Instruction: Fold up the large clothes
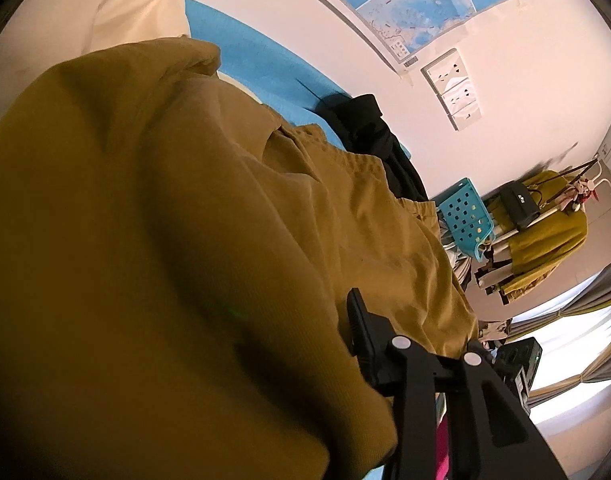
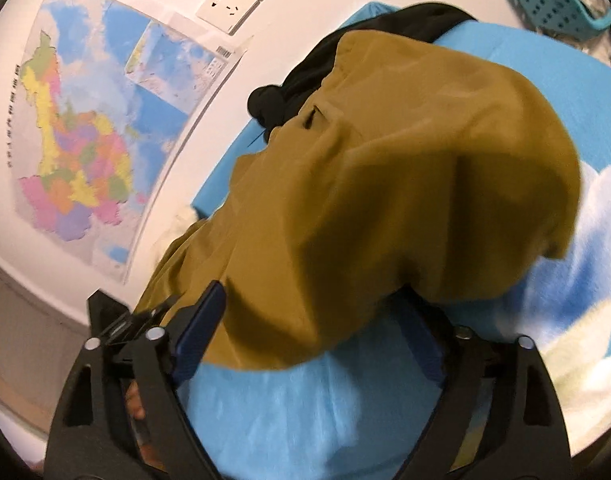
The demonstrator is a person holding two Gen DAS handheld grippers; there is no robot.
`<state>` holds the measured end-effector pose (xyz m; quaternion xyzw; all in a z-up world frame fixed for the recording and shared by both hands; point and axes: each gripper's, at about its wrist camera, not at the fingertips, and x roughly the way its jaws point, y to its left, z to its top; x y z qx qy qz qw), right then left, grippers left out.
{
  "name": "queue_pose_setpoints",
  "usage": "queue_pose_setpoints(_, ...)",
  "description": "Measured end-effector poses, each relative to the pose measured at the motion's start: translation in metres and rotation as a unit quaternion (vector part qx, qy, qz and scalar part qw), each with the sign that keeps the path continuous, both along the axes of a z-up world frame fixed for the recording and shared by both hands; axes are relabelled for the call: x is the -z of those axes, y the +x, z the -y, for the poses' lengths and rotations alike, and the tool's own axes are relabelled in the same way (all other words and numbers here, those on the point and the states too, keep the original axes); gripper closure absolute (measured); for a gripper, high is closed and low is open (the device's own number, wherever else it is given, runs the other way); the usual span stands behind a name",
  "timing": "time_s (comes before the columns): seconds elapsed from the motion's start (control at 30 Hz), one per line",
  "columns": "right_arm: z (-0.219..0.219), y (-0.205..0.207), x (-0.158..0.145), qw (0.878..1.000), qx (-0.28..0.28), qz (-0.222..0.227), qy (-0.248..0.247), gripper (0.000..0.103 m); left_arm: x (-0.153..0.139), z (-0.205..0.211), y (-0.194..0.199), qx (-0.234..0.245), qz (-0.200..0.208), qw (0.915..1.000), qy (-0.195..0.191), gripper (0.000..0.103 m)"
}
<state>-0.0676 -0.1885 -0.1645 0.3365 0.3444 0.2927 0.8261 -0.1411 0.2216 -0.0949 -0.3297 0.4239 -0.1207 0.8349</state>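
A large mustard garment lies crumpled across the blue bed sheet and fills most of the left wrist view. My left gripper is shut on a thick bunch of it. Only one black finger shows; the cloth presses on its pad and hides the other finger. In the right wrist view the same garment rests on the sheet. Its near edge hangs between the wide-apart fingers of my right gripper, which is open. The cloth drapes over one blue fingertip; the pads do not press on it.
A black garment lies beyond the mustard one near the wall. A cream pillow sits at the bed's far end. A turquoise basket and a clothes rack stand past the bed, a map hangs on the wall.
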Motion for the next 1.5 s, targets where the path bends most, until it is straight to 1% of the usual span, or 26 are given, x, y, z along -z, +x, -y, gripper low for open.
queue_pose_setpoints(0.03,-0.003,0.001,-0.002,1.0,0.009,0.003,-0.001,0.015,0.0,0.0,0.0,0.001,0.001,1.0,0.001,0.06)
queue_pose_setpoints(0.07,-0.004,0.0,-0.008,1.0,0.016,0.016,0.006,0.015,0.002,0.0,0.0,0.0,0.002,1.0,0.002,0.059)
queue_pose_setpoints(0.1,-0.002,-0.004,-0.016,0.999,0.023,0.043,0.021,0.019,0.005,0.0,0.0,0.001,0.0,1.0,0.001,0.056)
queue_pose_setpoints(0.13,0.0,-0.008,-0.024,0.997,0.025,0.066,0.025,0.022,0.006,-0.001,0.001,0.003,-0.002,1.0,0.001,0.049)
queue_pose_setpoints(0.17,0.0,-0.009,-0.027,0.997,0.021,0.076,0.022,0.022,0.009,-0.002,0.001,0.0,-0.008,1.0,0.003,0.046)
queue_pose_setpoints(0.2,-0.002,-0.008,-0.028,0.997,0.013,0.074,0.016,0.019,0.012,-0.005,0.001,-0.004,-0.01,0.9999,0.001,0.044)
queue_pose_setpoints(0.23,-0.002,-0.005,-0.027,0.998,0.012,0.06,0.012,0.019,0.013,-0.006,0.001,-0.004,-0.006,1.0,-0.005,0.044)
queue_pose_setpoints(0.27,-0.004,-0.001,-0.02,0.999,0.01,0.033,0.003,0.019,0.014,-0.007,0.0,-0.003,-0.005,1.0,-0.008,0.044)
queue_pose_setpoints(0.37,-0.003,0.002,-0.004,1.0,0.013,0.001,-0.011,0.019,0.012,-0.003,-0.001,-0.004,0.002,1.0,0.006,0.043)
queue_pose_setpoints(0.43,0.002,0.001,0.007,0.999,0.029,-0.02,-0.009,0.021,0.011,-0.001,-0.001,-0.004,0.001,1.0,0.008,0.042)
queue_pose_setpoints(0.53,0.0,-0.002,0.009,0.999,0.028,-0.008,-0.02,0.021,0.012,-0.003,0.0,-0.003,0.0,1.0,-0.003,0.039)
queue_pose_setpoints(0.67,-0.009,0.017,0.002,1.0,0.022,-0.002,-0.002,0.021,0.01,0.001,0.002,0.0,-0.002,0.9999,0.011,0.038)
queue_pose_setpoints(0.73,-0.013,0.021,-0.008,0.999,0.02,0.025,0.006,0.022,0.009,0.003,0.002,0.003,-0.006,0.9998,0.017,0.038)
queue_pose_setpoints(0.8,-0.02,0.023,-0.023,0.998,0.011,0.064,0.007,0.022,0.007,0.003,0.002,0.01,-0.006,0.9996,0.024,0.037)
queue_pose_setpoints(0.83,-0.025,0.026,-0.024,0.998,0.008,0.069,-0.002,0.021,0.005,0.004,0.002,0.02,-0.001,0.9996,0.021,0.032)
queue_pose_setpoints(0.9,-0.03,0.035,-0.017,0.999,0.008,0.04,-0.02,0.021,0.001,0.006,0.002,0.046,0.008,0.9989,0.007,0.024)
queue_pose_setpoints(0.93,-0.032,0.04,-0.011,0.999,0.005,0.026,-0.02,0.021,0.0,0.006,0.003,0.042,0.005,0.9989,0.021,0.025)
queue_pose_setpoints(0.97,-0.03,0.041,-0.008,1.0,0.006,0.021,-0.01,0.022,-0.001,0.004,0.005,0.026,-0.001,0.9988,0.041,0.025)
queue_pose_setpoints(1.03,-0.027,0.042,-0.005,1.0,0.006,0.019,0.01,0.022,0.001,0.002,0.008,0.012,0.0,0.9982,0.059,0.025)
queue_pose_setpoints(1.17,-0.024,0.045,-0.004,0.999,0.005,0.02,0.027,0.023,0.0,0.009,0.013,-0.003,0.003,0.9945,0.105,0.024)
queue_pose_setpoints(1.27,-0.022,0.048,-0.002,0.999,0.011,0.016,0.027,0.036,0.0,0.007,0.019,-0.021,-0.005,0.9941,0.106,0.027)
queue_pose_setpoints(1.33,-0.018,0.049,-0.001,0.999,0.009,0.018,0.032,0.057,-0.001,0.006,0.021,-0.038,-0.018,0.991,0.127,0.048)
queue_pose_setpoints(1.37,-0.015,0.049,-0.001,0.999,0.007,0.018,0.037,0.063,-0.001,0.005,0.021,-0.041,-0.021,0.9901,0.132,0.051)
queue_pose_setpoints(1.43,-0.013,0.045,-0.006,0.999,-0.002,0.033,0.036,0.076,-0.005,0.006,0.018,-0.036,-0.016,0.9899,0.136,0.062)
queue_pose_setpoints(1.47,-0.013,0.039,-0.012,0.998,-0.005,0.049,0.03,0.077,-0.008,0.008,0.015,-0.034,-0.012,0.9896,0.139,0.069)
queue_pose_setpoints(1.5,-0.013,0.036,-0.015,0.998,-0.009,0.057,0.029,0.078,-0.014,0.01,0.011,-0.03,-0.007,0.9885,0.148,0.071)
